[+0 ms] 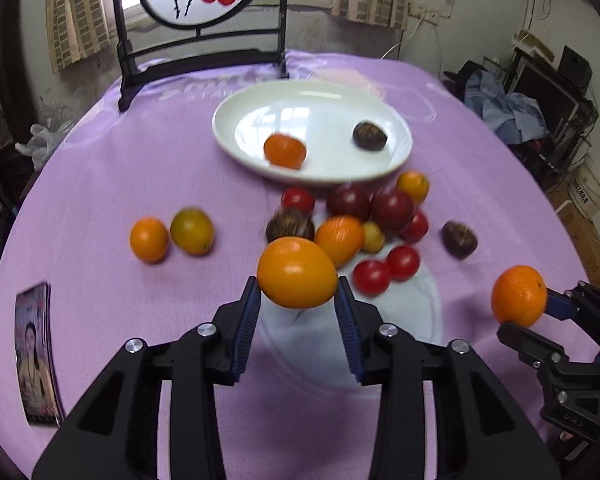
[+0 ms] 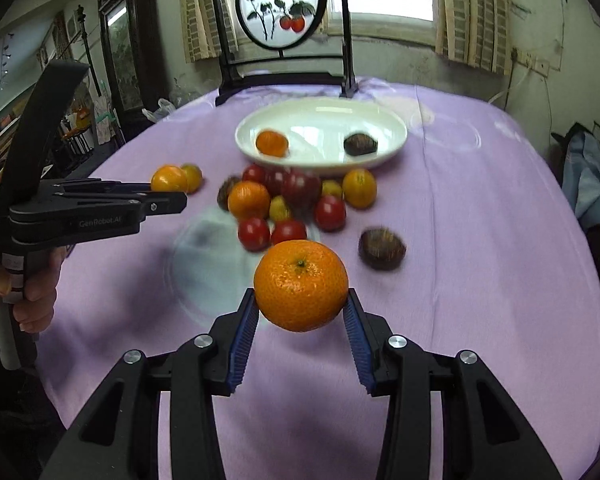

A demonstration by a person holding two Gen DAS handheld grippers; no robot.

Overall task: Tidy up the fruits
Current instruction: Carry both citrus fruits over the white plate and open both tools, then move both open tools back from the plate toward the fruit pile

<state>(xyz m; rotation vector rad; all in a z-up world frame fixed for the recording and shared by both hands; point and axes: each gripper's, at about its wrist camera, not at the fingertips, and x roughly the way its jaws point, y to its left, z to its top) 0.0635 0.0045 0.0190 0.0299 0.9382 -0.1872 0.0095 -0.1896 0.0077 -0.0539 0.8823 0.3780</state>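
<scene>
- A booklet [image 1: 36, 360] with a glossy printed cover lies flat near the left edge of the round table's lilac cloth [image 1: 100, 184].
- The left gripper [image 1: 297, 294] has its ribbed blue pads pressed on a smooth, glossy yellow-orange fruit [image 1: 297, 273], egg-shaped, long axis running pad to pad, lifted clear of the cloth.
- An oval white glazed plate [image 1: 236, 118] toward the far edge holds two fruits; a loose pile of fruit [image 1: 352, 220] sits mid-table just before it.
- The right gripper [image 2: 301, 302] clamps a round, dimpled mandarin [image 2: 301, 285], stem end facing up, above the cloth's near edge.
</scene>
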